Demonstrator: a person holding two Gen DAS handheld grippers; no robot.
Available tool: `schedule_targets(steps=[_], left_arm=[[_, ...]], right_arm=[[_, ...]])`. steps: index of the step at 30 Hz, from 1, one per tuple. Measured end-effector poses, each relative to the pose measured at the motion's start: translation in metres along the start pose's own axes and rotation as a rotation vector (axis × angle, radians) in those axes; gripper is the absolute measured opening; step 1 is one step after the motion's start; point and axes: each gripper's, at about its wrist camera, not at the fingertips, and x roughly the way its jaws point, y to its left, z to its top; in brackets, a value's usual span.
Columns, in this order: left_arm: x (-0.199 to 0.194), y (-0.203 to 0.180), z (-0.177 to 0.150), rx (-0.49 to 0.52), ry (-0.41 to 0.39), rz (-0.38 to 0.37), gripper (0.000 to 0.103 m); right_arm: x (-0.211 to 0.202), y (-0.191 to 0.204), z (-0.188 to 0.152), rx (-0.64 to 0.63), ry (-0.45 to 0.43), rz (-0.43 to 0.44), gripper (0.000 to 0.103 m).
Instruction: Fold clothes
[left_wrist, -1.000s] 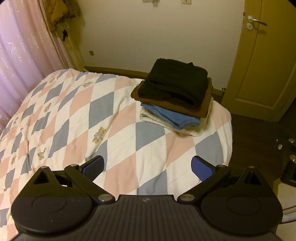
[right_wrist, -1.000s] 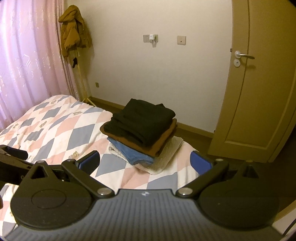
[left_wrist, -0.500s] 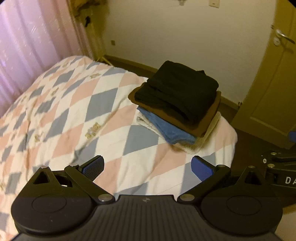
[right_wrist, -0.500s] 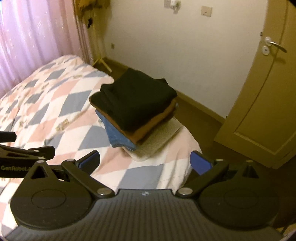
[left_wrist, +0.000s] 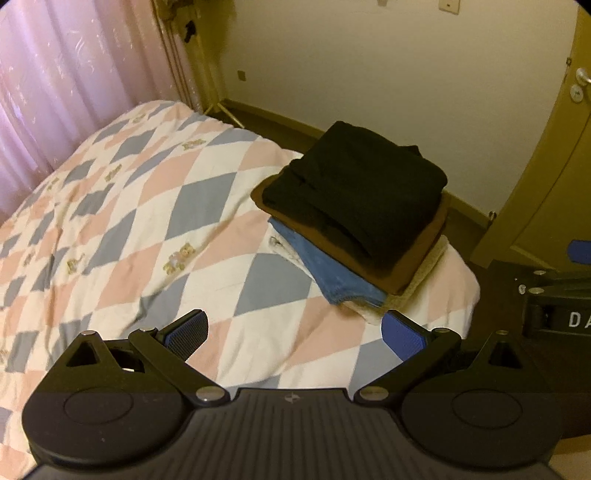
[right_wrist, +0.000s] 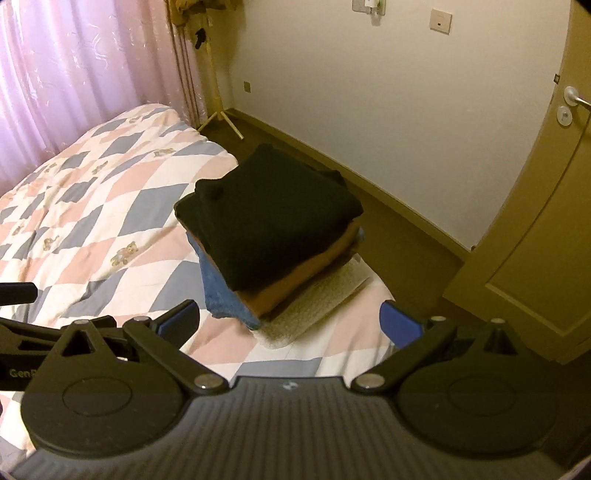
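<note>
Bedroom, diamond-pattern quilt on the bed (left_wrist: 155, 221). I see the folded stack (right_wrist: 273, 236) at the bed's right corner, close to the edge: black garment (left_wrist: 354, 192) on top, brown, blue, cream towel at the bottom. Since a second ago both views have come closer and look down on it more steeply. Left gripper (left_wrist: 293, 332) and right gripper (right_wrist: 290, 319) both spread wide, holding nothing. Quilt left of the stack lies bare; floor and door (right_wrist: 546, 206) to the right.
</note>
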Motion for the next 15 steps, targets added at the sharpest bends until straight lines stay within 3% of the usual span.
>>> schedule_targets(steps=[9,15], left_arm=[[-0.005,-0.014,0.012,-0.017,0.003,0.05,0.103],[-0.005,-0.043,0.018,-0.15,-0.005,0.114,0.103]], right_arm=[[0.003,-0.013,0.018,-0.033,-0.011,0.065,0.103],[0.007,-0.042,0.037,-0.165,-0.007,0.148,0.103]])
